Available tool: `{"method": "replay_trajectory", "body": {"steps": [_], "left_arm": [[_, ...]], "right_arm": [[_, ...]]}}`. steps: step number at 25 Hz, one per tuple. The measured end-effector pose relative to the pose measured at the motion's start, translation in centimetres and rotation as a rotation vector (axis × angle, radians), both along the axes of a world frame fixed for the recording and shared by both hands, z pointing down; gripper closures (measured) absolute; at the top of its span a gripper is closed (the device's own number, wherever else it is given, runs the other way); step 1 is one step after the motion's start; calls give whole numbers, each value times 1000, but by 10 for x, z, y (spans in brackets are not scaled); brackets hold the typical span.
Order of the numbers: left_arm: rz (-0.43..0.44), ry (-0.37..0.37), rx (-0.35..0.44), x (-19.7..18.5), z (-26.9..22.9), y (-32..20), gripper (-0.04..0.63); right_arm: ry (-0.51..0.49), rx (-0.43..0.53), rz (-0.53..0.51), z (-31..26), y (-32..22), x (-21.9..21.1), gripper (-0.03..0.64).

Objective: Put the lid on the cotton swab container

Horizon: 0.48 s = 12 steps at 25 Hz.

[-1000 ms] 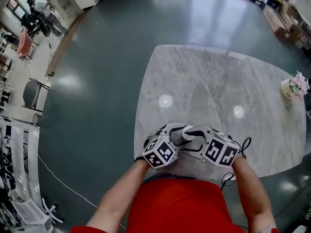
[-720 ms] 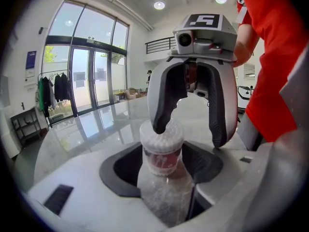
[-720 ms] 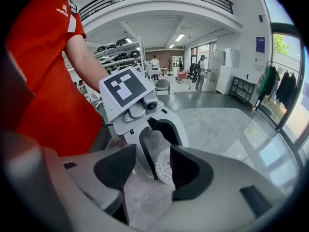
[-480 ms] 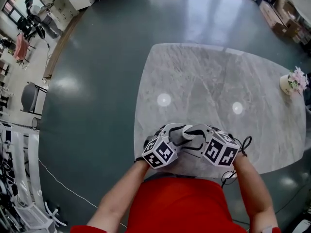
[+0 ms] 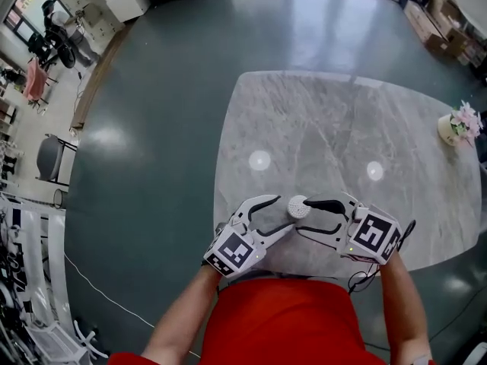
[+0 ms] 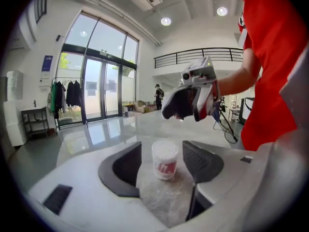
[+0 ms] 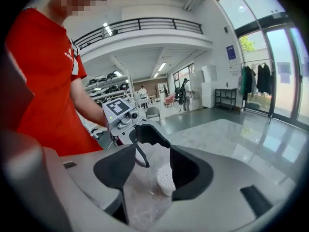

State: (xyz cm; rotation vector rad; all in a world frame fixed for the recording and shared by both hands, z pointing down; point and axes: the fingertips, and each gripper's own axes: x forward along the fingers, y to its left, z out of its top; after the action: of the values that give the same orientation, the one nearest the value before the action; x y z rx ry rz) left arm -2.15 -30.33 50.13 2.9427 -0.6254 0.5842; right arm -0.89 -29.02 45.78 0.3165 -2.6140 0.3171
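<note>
Container of cotton swabs stands upright on the grey marble worktop, near the edge closest to the person, its top showing packed white swab ends and a red label on its side. The left tool is open, and the container sits between its jaws with a gap on either side. The right tool faces it from the other side, also open, with the container close beside one jaw and partly hidden by it. A small flower pot stands well apart at the worktop's far right edge.
</note>
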Motion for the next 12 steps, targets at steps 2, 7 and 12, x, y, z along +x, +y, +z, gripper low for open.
{"method": "replay_trajectory", "body": {"steps": [2, 7, 12], "left_arm": [[-59, 95, 42, -5, -38, -4, 296], [-190, 272, 96, -19, -120, -10, 367], [-193, 266, 254, -18, -171, -4, 472]], "right_arm": [[-117, 46, 102, -27, -8, 9, 376], [-381, 141, 329, -85, -16, 28, 404], [-487, 233, 466, -122, -14, 46, 488]]}}
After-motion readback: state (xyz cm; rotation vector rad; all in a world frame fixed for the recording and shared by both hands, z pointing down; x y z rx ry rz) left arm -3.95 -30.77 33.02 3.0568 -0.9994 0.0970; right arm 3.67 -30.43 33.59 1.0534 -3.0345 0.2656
